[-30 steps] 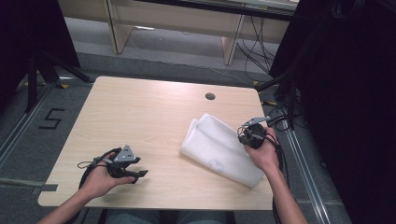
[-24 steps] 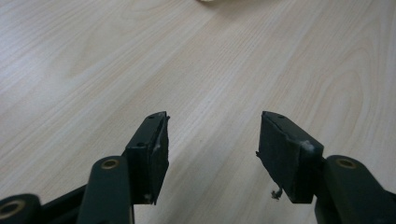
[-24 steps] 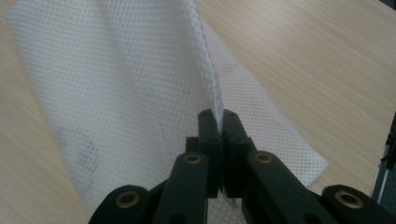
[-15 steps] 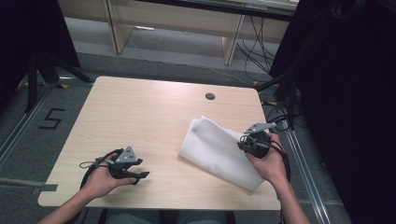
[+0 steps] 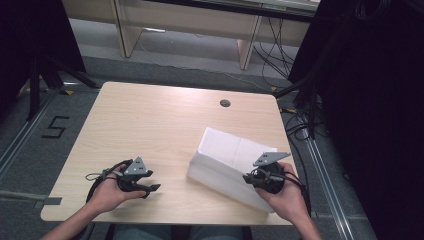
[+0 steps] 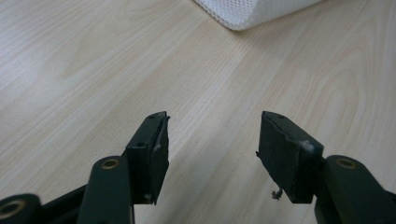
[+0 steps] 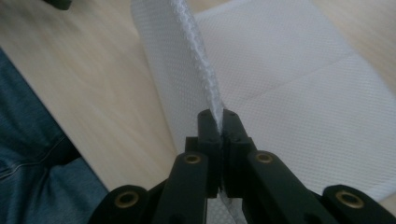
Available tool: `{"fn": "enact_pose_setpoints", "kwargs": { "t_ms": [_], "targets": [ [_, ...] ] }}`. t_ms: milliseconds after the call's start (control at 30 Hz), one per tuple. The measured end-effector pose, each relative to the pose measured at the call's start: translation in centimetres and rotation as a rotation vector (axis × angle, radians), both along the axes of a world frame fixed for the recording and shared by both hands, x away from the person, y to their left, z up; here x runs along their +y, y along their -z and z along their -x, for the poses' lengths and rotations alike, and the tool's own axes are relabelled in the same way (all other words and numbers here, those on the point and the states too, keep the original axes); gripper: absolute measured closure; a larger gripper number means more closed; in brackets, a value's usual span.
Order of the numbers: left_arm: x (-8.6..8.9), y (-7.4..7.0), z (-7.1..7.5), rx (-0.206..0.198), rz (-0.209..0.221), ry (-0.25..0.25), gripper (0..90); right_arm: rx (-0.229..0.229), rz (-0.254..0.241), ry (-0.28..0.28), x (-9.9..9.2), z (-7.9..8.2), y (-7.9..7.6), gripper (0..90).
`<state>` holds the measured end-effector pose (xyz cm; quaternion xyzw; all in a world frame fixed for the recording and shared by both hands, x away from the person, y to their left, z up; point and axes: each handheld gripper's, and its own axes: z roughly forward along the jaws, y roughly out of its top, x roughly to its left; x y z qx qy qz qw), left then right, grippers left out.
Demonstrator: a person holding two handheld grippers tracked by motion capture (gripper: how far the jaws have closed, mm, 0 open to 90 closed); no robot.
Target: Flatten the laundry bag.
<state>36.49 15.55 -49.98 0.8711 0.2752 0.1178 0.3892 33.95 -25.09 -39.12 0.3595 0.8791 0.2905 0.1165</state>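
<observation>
The right gripper (image 7: 218, 122) has its jaws pressed tight on the edge of the white mesh cloth (image 5: 227, 160), lifting it a little near the bench's (image 5: 150, 120) right front corner. The left gripper (image 6: 212, 140) has its jaws spread wide over bare wood near the left front corner, apart from the cloth.

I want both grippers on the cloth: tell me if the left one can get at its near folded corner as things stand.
Probably yes. The left gripper is open, and only bare table lies between it and the white cloth, which the right gripper already pinches.
</observation>
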Motion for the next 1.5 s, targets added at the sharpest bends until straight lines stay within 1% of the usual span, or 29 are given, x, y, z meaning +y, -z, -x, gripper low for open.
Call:
{"fn": "enact_pose_setpoints", "kwargs": {
  "t_ms": [33,67,100,133,167,200,233,267,300,367,400,500,533,600,633,767,833,967,1000,1033,1133,1167,1200,1300,1367,1400,1433,1467,1500],
  "targets": [
    [0.0,0.0,0.0,0.000,-0.001,0.000,42.4,0.007,-0.008,-0.003,0.2,0.4,0.3,89.3],
    [0.0,0.0,0.0,-0.001,0.000,0.000,42.4,0.021,0.008,-0.029,0.3,0.6,0.5,89.2],
    [0.0,0.0,0.0,-0.001,0.000,0.000,42.4,0.015,-0.014,-0.035,0.6,0.9,1.1,89.1],
    [0.0,0.0,0.0,-0.001,-0.002,-0.001,42.4,0.052,0.006,-0.049,0.7,1.3,1.2,89.0],
    [0.0,0.0,0.0,-0.002,-0.002,0.000,42.4,0.093,-0.018,-0.044,1.1,1.8,1.5,88.8],
    [0.0,0.0,0.0,-0.002,-0.002,0.000,42.4,0.115,-0.004,-0.053,1.3,2.0,1.8,88.6],
    [0.0,0.0,0.0,-0.001,-0.003,0.000,42.4,0.115,-0.004,-0.053,1.3,2.0,1.8,88.6],
    [0.0,0.0,0.0,-0.001,-0.002,0.000,42.3,0.098,-0.010,-0.081,1.4,2.1,2.4,88.5],
    [0.0,0.0,0.0,0.000,-0.001,0.000,42.3,0.137,0.009,-0.102,1.7,2.5,3.0,88.5],
    [0.0,0.0,0.0,0.000,-0.001,0.000,42.3,0.166,0.018,-0.122,2.1,2.9,3.7,88.2],
    [0.0,0.0,0.0,-0.002,-0.002,0.001,42.3,0.195,0.020,-0.112,2.4,3.1,4.1,88.1],
    [0.0,0.0,0.0,-0.002,-0.001,0.001,42.2,0.219,0.039,-0.137,2.7,3.2,5.3,87.7],
    [0.0,0.0,0.0,-0.002,-0.001,0.001,42.2,0.219,0.039,-0.137,2.7,3.2,5.3,87.7],
    [0.0,0.0,0.0,-0.002,-0.002,0.000,42.1,0.256,0.048,-0.135,2.9,3.3,6.1,87.4],
    [0.0,0.0,0.0,-0.002,-0.002,0.000,42.1,0.293,0.045,-0.113,3.1,3.4,6.2,87.4],
    [0.0,0.0,0.0,-0.007,-0.009,0.001,42.1,0.299,0.074,-0.113,3.3,3.0,6.8,87.4],
    [0.0,0.0,0.0,-0.007,-0.009,0.001,42.1,0.271,0.091,-0.118,3.2,2.4,7.1,87.4],
    [0.0,0.0,0.0,-0.002,-0.001,0.001,42.0,0.256,0.107,-0.109,3.1,1.5,7.4,87.3],
    [0.0,0.0,0.0,-0.003,-0.006,0.001,42.0,0.264,0.105,-0.100,3.1,1.4,7.4,87.3],
    [0.0,0.0,0.0,-0.002,-0.002,0.003,42.0,0.248,0.114,-0.104,3.0,1.1,7.5,87.2],
    [0.0,0.0,0.0,-0.007,-0.010,0.002,42.0,0.247,0.124,-0.095,2.9,0.8,7.5,87.1],
    [0.0,0.0,0.0,-0.007,-0.009,0.003,42.0,0.260,0.129,-0.086,3.0,0.5,7.5,86.8],
    [-0.1,0.0,0.1,0.007,-0.001,-0.013,42.0,0.260,0.129,-0.086,3.0,0.5,7.5,86.8],
    [0.0,0.0,0.0,-0.005,-0.007,0.001,42.0,0.248,0.150,-0.103,3.2,0.5,7.8,85.8],
    [0.0,0.0,0.0,-0.004,-0.006,0.003,42.0,0.263,0.134,-0.099,3.4,0.9,7.6,85.0],
    [0.0,0.0,0.0,-0.005,-0.009,0.004,42.0,0.256,0.137,-0.113,3.3,1.0,7.5,84.8],
    [-0.2,0.1,0.1,0.014,0.014,-0.009,42.1,0.263,0.122,-0.112,3.4,1.3,7.5,84.4],
    [-0.3,0.0,0.2,0.018,0.021,-0.010,42.3,0.267,0.112,-0.120,3.5,1.4,7.3,83.9],
    [-0.4,-0.1,0.2,0.025,0.046,0.000,42.6,0.266,0.106,-0.123,3.5,1.6,7.2,83.7]
  ]
}}
